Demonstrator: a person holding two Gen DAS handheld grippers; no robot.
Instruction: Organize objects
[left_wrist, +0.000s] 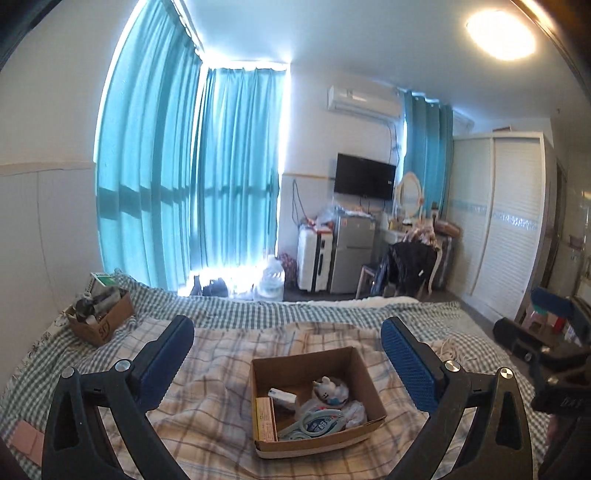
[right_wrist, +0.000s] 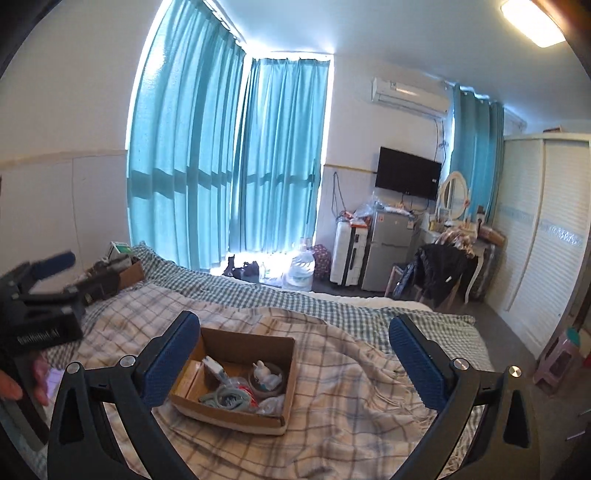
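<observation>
An open cardboard box (left_wrist: 354, 363) sits on the plaid blanket on the bed; it also shows in the right wrist view (right_wrist: 258, 345). In it lie a yellow flat packet (left_wrist: 266, 419), a teal plastic clip (left_wrist: 314, 424), a small white figurine (left_wrist: 328, 389) and crumpled wrappers. My left gripper (left_wrist: 288, 363) is open and empty, held above and just behind the box. My right gripper (right_wrist: 295, 354) is open and empty, with the box between its fingers and toward the left one. The left gripper's body shows at the far left of the right wrist view (right_wrist: 40, 302).
A second cardboard box (left_wrist: 101, 314) full of items sits at the bed's far left by the wall. Beyond the bed are teal curtains (left_wrist: 184, 177), a water jug (left_wrist: 271, 280), a small fridge (left_wrist: 351, 254), a chair with clothes (left_wrist: 410, 266) and a white wardrobe (left_wrist: 506, 229).
</observation>
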